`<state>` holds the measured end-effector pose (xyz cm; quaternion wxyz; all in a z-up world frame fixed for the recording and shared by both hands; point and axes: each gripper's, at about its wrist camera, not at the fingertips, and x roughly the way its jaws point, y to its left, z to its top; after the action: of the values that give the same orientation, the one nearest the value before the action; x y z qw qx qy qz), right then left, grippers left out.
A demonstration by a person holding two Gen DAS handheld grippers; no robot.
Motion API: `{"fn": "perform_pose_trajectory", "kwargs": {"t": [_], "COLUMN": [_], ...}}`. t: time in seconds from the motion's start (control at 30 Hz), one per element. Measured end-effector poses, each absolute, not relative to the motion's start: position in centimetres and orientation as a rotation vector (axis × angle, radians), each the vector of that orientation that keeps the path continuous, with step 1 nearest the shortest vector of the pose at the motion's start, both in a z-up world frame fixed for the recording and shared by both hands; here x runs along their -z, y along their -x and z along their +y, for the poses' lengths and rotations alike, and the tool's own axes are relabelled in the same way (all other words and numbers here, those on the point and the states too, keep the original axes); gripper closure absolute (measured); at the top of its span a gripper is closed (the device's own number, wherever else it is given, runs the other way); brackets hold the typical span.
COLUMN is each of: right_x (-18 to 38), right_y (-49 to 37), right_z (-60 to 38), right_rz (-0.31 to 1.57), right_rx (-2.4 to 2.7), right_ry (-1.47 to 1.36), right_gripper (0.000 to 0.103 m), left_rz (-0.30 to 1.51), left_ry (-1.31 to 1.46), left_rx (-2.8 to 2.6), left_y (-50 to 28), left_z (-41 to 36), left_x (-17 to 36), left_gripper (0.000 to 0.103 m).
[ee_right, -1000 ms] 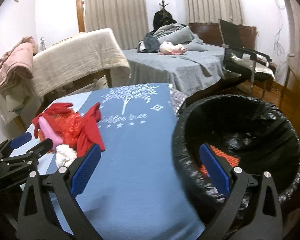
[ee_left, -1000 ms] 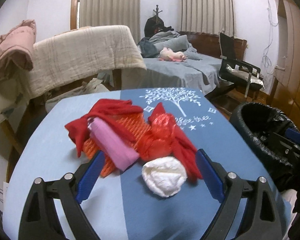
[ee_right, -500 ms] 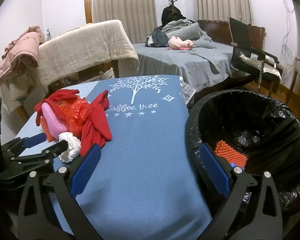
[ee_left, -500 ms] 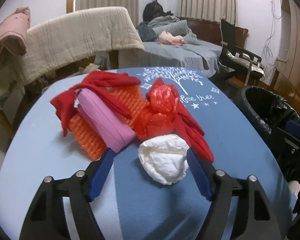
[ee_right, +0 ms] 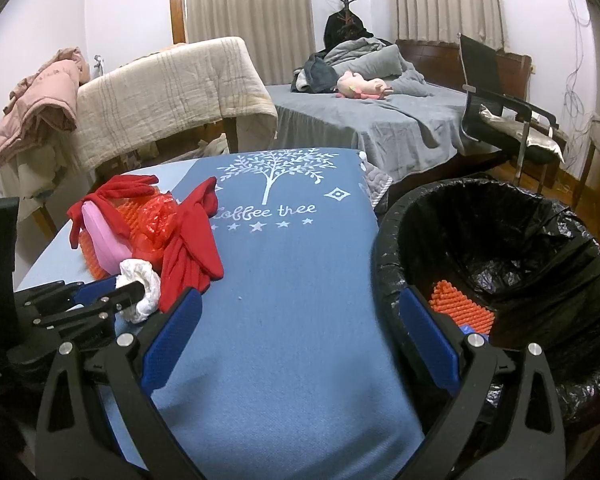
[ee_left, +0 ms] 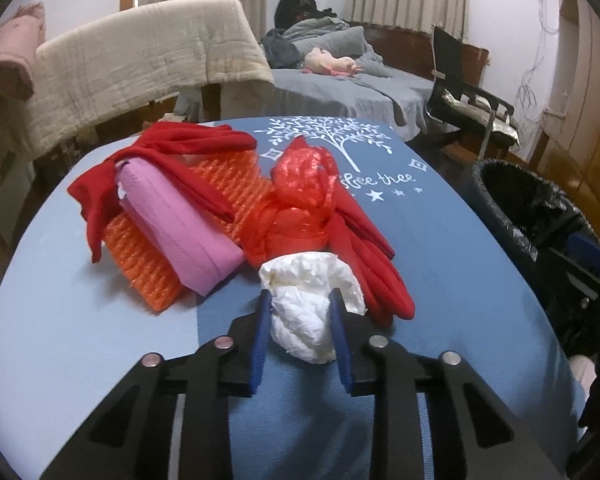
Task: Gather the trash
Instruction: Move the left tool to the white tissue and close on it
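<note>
Since half a second ago the left gripper [ee_left: 300,320] has closed its jaws onto the white paper wad [ee_left: 308,308] on the counter [ee_left: 80,340], so the pick is underway, next a lift toward the bin [ee_right: 500,248], where the right gripper [ee_right: 300,336] waits wide open, empty.

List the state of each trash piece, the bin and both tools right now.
Left tool: shut on the white crumpled tissue.
White crumpled tissue: squeezed between the pads, resting on the table.
Right tool: open, holding nothing.
Red plastic bag: knotted, lying on the table.
Pink packet: lying across the orange foam net.
Trash bin: open, lined with a black bag, orange net inside.
</note>
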<state>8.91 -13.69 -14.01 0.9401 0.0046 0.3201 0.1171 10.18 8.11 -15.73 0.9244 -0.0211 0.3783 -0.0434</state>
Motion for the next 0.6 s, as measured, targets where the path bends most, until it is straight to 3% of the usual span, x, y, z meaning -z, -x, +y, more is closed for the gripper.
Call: {"fn": "perform_pose_trajectory", "kwargs": {"t": [0.6], "right_x": [13.8], "right_y": [-10.1], "right_z": [-10.5], "right_rz": [0.642], "right_rx": [-0.287], "right_ry": [-0.005], "right_gripper": [0.007], "left_rz": [0.638], "left_ry": [0.034], "left_rx": [-0.005], "left_y": [-7.7], "left_z": [11.6], "left_x": [12.6], "left_gripper": [0.077]}}
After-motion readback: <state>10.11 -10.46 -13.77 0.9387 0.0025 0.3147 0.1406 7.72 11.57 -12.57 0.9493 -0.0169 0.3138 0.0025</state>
